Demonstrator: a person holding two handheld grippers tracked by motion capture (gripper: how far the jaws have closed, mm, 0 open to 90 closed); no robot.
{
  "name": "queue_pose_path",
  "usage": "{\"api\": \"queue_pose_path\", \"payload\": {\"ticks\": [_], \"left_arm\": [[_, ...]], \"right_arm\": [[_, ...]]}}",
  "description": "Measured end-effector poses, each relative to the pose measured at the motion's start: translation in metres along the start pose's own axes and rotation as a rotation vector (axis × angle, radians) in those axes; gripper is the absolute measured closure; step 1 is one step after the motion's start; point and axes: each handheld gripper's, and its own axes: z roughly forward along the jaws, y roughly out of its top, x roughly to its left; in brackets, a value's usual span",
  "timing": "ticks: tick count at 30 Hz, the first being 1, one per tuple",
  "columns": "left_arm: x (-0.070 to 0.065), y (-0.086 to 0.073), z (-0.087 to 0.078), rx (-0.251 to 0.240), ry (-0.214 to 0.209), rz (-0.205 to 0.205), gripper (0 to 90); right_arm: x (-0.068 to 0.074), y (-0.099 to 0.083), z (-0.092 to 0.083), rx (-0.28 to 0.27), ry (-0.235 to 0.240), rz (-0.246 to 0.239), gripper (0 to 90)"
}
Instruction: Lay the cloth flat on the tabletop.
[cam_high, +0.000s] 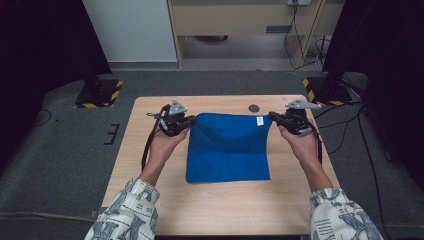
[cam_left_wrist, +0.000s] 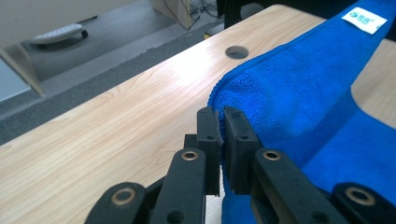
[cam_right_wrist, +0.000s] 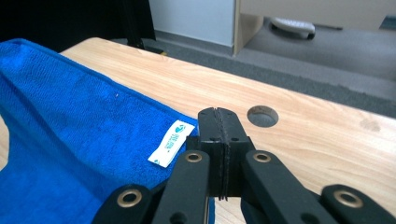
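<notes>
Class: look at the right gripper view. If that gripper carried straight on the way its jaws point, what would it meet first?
Probably the round hole in the table, just past the right gripper, which is shut on a corner of the blue cloth. Depth is hard to judge.

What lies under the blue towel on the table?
Under the blue towel the light wooden table shows around its edges. Both far corners are lifted, with tabletop below. Whatever sits beneath the flat folded part is covered.

Both forearms came in from six o'clock, sleeves patterned. The left gripper (cam_high: 186, 121) pointed toward three o'clock with its jaws pinched together. The right gripper (cam_high: 274, 116) pointed toward nine o'clock, its jaws pressed tight. Each hand wrapped its gripper from below.
</notes>
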Motion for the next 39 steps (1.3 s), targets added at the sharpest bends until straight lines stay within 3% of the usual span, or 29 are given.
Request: {"api": "queue_pose_path", "payload": {"ticks": [7, 8, 9, 10, 12, 14, 15, 18, 19, 22, 23, 25, 29, 34, 39], "left_arm": [[0.015, -0.006, 0.03, 0.029, 0.041, -0.037, 85.0], [0.018, -0.007, 0.034, 0.027, 0.05, -0.049, 80.5], [0.021, -0.008, 0.039, 0.014, 0.066, -0.057, 74.2], [0.024, -0.01, 0.044, 0.007, 0.089, -0.063, 74.2], [0.031, -0.013, 0.052, 0.004, 0.109, -0.077, 59.7], [0.038, -0.016, 0.054, 0.012, 0.142, -0.079, 50.5], [0.041, -0.017, 0.052, 0.004, 0.129, -0.094, 46.7], [0.042, -0.02, 0.044, 0.014, 0.119, -0.073, 42.3], [0.042, -0.021, 0.039, 0.018, 0.123, -0.055, 40.0], [0.041, -0.025, 0.027, 0.0, 0.095, -0.073, 36.9], [0.038, -0.028, 0.021, 0.009, 0.086, -0.061, 33.5], [0.036, -0.03, 0.018, 0.007, 0.082, -0.057, 33.3], [0.028, -0.041, 0.01, 0.008, 0.061, -0.047, 33.0], [0.018, -0.059, 0.002, 0.003, 0.033, -0.057, 32.9], [0.002, -0.088, -0.01, 0.017, 0.005, -0.063, 34.3]], "right_arm": [[-0.009, 0.001, 0.037, 0.053, -0.021, 0.044, 89.9], [-0.013, 0.001, 0.053, 0.064, -0.046, 0.06, 85.0], [-0.016, 0.0, 0.059, 0.047, -0.066, 0.077, 74.2], [-0.016, 0.0, 0.059, 0.047, -0.066, 0.077, 74.2], [-0.022, -0.003, 0.07, 0.053, -0.078, 0.123, 54.2], [-0.025, -0.007, 0.077, 0.075, -0.143, 0.115, 42.8], [-0.026, -0.01, 0.077, 0.087, -0.132, 0.121, 36.2], [-0.024, -0.012, 0.075, 0.097, -0.123, 0.097, 32.6], [-0.021, -0.017, 0.071, 0.125, -0.111, 0.073, 29.6], [-0.017, -0.021, 0.067, 0.123, -0.102, 0.071, 27.8], [-0.013, -0.026, 0.062, 0.124, -0.078, 0.062, 27.1], [-0.01, -0.029, 0.06, 0.128, -0.077, 0.059, 28.0], [-0.002, -0.045, 0.048, 0.122, -0.052, 0.057, 40.0], [0.004, -0.055, 0.038, 0.119, -0.035, 0.057, 47.1], [0.016, -0.074, 0.018, 0.134, 0.002, 0.04, 56.2]]}}
